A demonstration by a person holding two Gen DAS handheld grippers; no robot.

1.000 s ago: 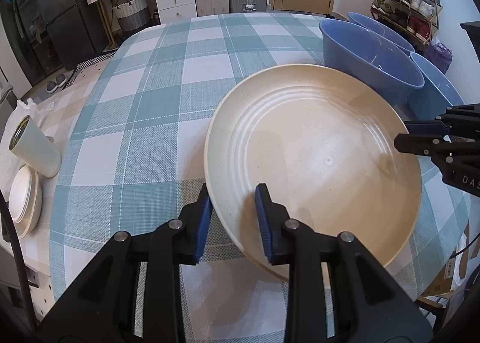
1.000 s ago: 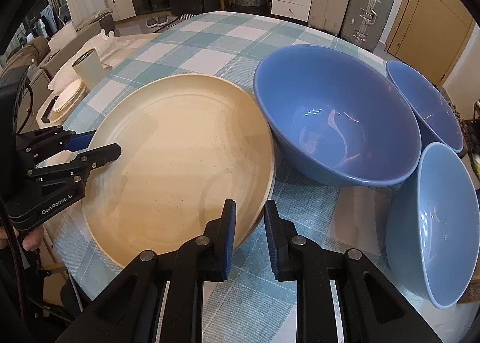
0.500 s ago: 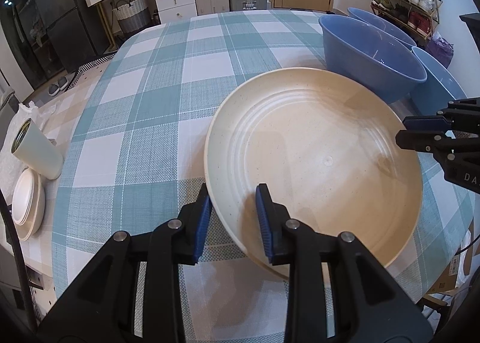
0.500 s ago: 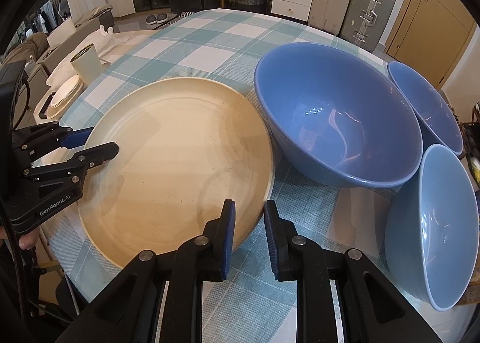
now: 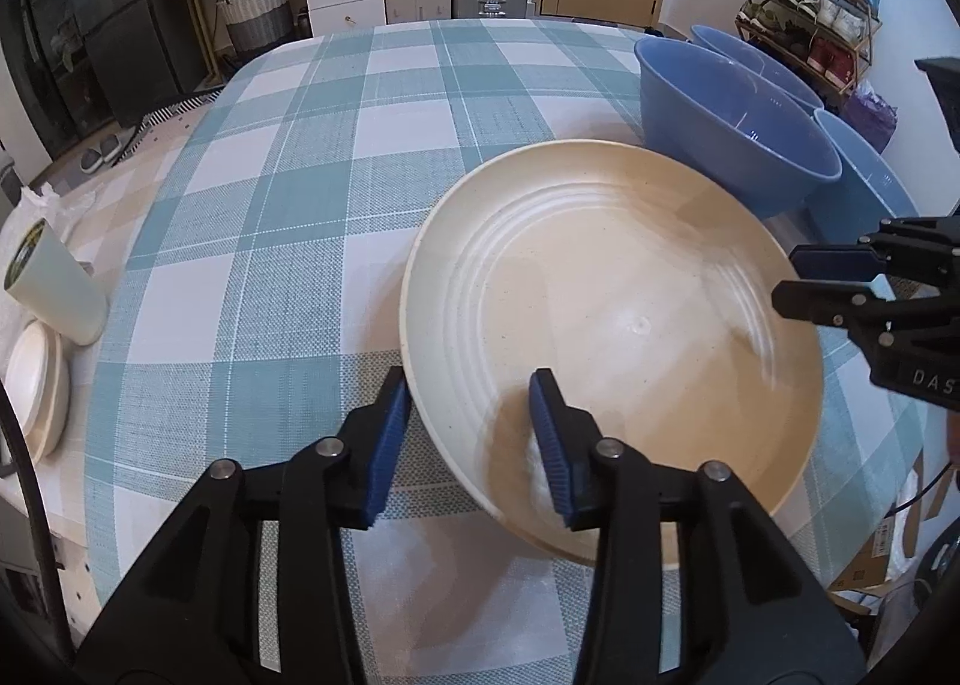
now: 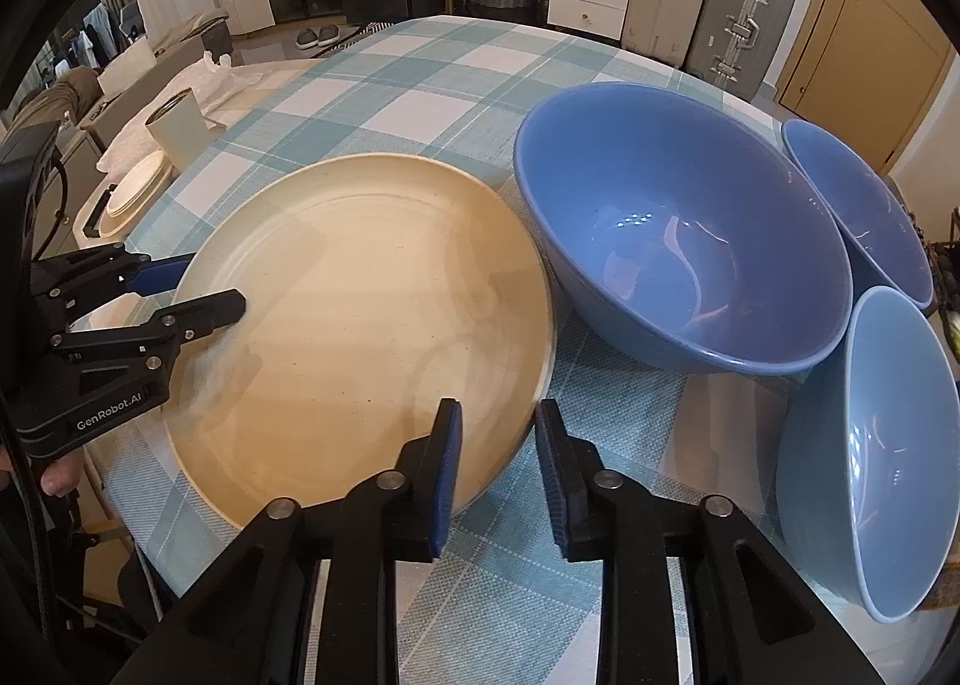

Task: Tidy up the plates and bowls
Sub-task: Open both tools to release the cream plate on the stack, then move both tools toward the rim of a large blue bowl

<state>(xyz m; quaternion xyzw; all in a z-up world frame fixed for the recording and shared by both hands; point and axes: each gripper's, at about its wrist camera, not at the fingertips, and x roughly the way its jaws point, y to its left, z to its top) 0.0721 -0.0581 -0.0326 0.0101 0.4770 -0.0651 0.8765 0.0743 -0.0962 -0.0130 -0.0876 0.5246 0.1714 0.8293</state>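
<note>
A large cream plate point(image 5: 618, 319) lies on the checked tablecloth; it also shows in the right wrist view point(image 6: 366, 313). My left gripper point(image 5: 471, 439) is open with its jaws astride the plate's near rim. My right gripper point(image 6: 498, 463) is open, its jaws astride the plate's opposite rim. Three blue bowls sit beside the plate: a big one point(image 6: 678, 247), a second point(image 6: 858, 205) behind it, and a third point(image 6: 870, 445) tilted at the right. The big bowl also shows in the left wrist view point(image 5: 732, 121).
The checked table point(image 5: 312, 175) stretches away to the left. A white cylinder point(image 5: 54, 289) and a stack of small white dishes point(image 5: 36, 385) sit off its left edge. Drawers, suitcases and a shoe rack stand beyond the table.
Both grippers have opened wider around the plate's rim. The plate now lies lower and flatter on the table.
</note>
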